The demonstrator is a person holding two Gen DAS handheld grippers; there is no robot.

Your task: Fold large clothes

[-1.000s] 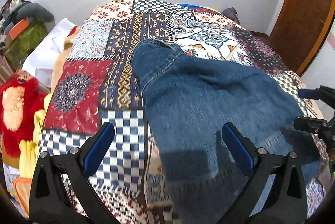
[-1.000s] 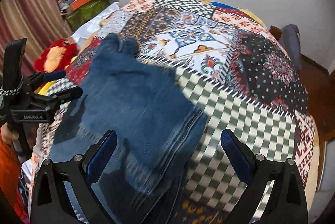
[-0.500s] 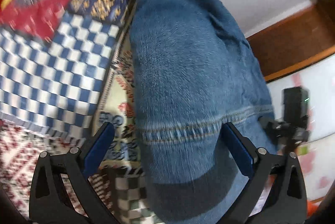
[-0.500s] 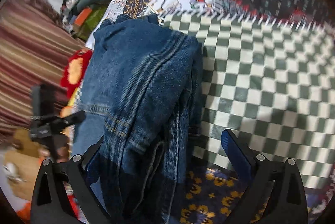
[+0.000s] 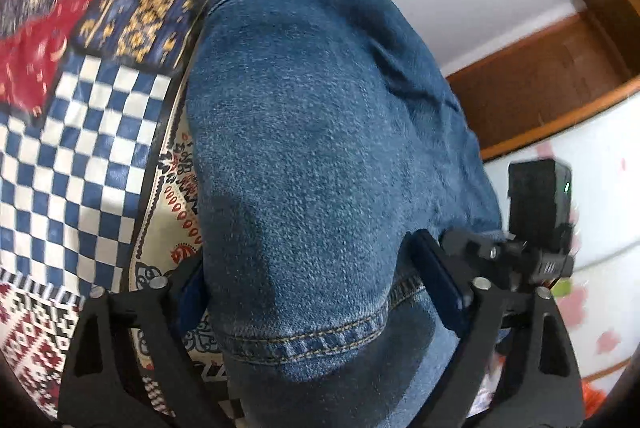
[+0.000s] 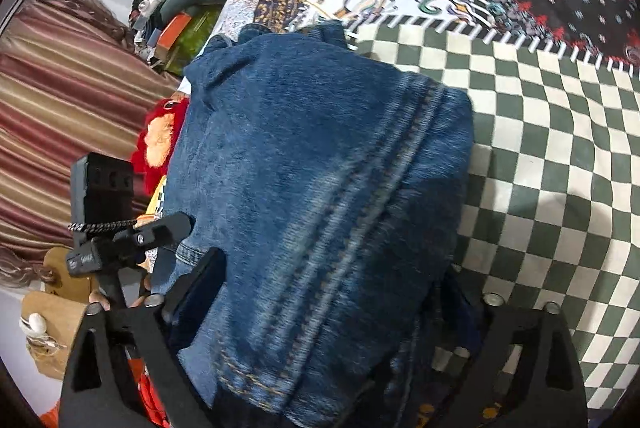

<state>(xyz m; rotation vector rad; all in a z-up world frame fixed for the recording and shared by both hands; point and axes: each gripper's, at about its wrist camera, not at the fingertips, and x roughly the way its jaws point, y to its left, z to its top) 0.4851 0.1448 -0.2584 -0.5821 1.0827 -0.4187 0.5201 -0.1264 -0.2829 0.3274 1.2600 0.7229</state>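
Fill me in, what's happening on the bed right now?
A person is folding a pair of blue jeans on a patchwork bedspread, with a hand-held gripper in each hand. The left hand-held gripper straddles the near end of the jeans by a stitched hem, and the right hand-held gripper straddles the other side of the bundle. Both sets of jaws are closing with denim between them. The jeans already lie doubled over.

The folded blue denim jeans (image 5: 320, 164) lie on the patchwork-patterned bedspread (image 5: 80, 156); the red plush toy (image 6: 160, 140) sits at nine o'clock of the jeans; the brown wooden door (image 5: 552, 76) stands at two o'clock.
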